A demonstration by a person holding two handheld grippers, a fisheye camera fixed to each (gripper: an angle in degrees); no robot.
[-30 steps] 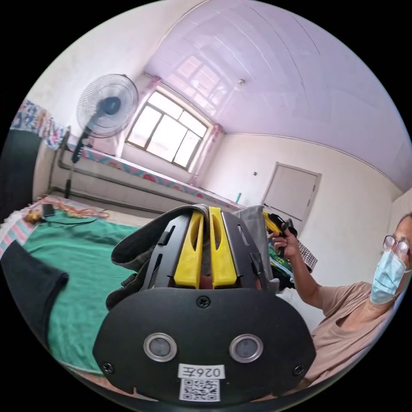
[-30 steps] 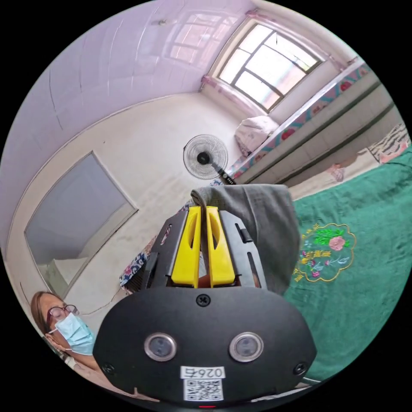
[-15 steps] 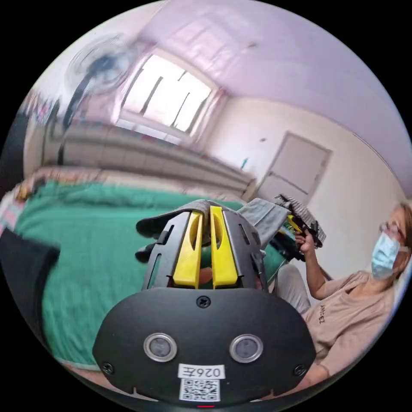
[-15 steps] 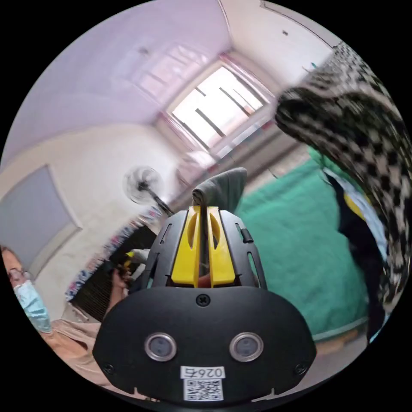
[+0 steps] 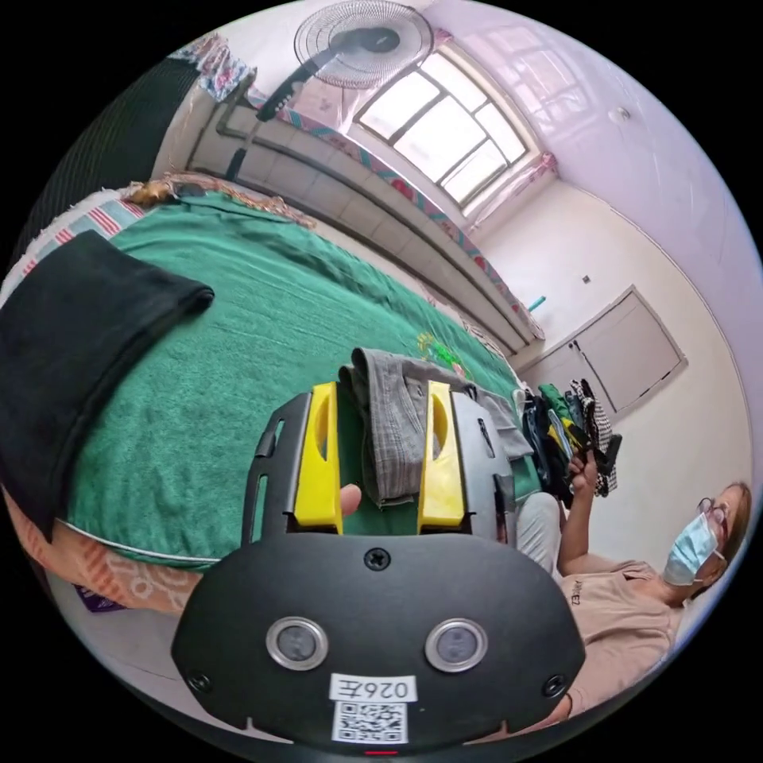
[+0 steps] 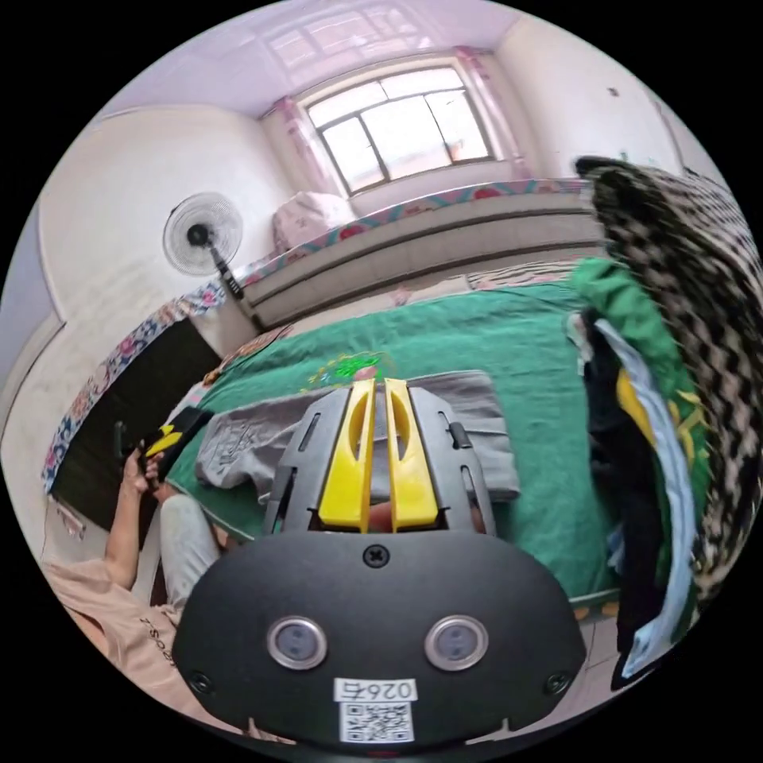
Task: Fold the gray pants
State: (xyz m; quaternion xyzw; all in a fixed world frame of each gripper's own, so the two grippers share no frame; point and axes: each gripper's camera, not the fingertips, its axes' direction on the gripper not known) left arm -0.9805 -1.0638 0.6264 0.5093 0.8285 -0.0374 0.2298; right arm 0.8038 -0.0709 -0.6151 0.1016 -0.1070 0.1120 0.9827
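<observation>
The gray pants (image 5: 393, 445) lie in a folded band on the green blanket (image 5: 238, 318). My left gripper (image 5: 381, 389) is open, its yellow jaws standing on either side of one end of the band without pressing it. In the right gripper view the gray pants (image 6: 238, 445) stretch flat across the green blanket (image 6: 477, 334). My right gripper (image 6: 380, 383) has its jaws close together at the far edge, with gray cloth in the narrow gap. The left gripper (image 6: 163, 445) sits in a hand by the other end, and the right gripper (image 5: 596, 453) is held near the clothes pile.
A folded black garment (image 5: 71, 342) lies on the blanket's near corner. A pile of clothes (image 6: 652, 397), checkered on top, stands at the bed edge beside my right gripper. A standing fan (image 6: 203, 230) is by the wall. The person (image 5: 628, 588) sits beside the bed.
Both grippers have come down from mid-air and laid the pants on the blanket. My left gripper has opened and let the cloth go. The right jaws remain together.
</observation>
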